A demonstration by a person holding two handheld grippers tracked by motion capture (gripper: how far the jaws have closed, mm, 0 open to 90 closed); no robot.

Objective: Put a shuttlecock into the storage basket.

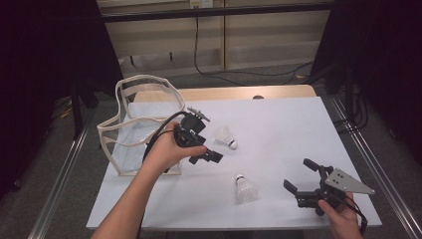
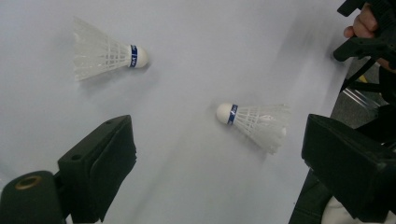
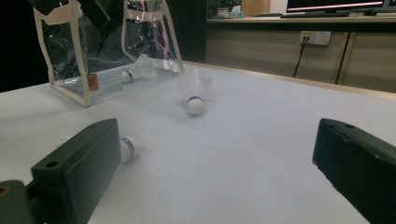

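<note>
2 white feathered shuttlecocks, each wearing a blue band below a cork tip, are lying on the white table (image 1: 278, 124): the far shuttlecock (image 1: 226, 136) just beside the left gripper (image 1: 206, 149), the near shuttlecock (image 1: 245, 189) between the 2 grippers. Both the left gripper and the right gripper (image 1: 299, 175) are holding their jaws spread, touching nothing. The right gripper view is revealing a third shuttlecock (image 3: 136, 70) inside the clear bag (image 3: 74, 88).

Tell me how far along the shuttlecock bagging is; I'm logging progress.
One shuttlecock already lies inside the clear bag. Nothing is gripped: the left gripper and right gripper are both open and empty. Two are left on the white table: the far shuttlecock near the left gripper, and the near shuttlecock.
</note>
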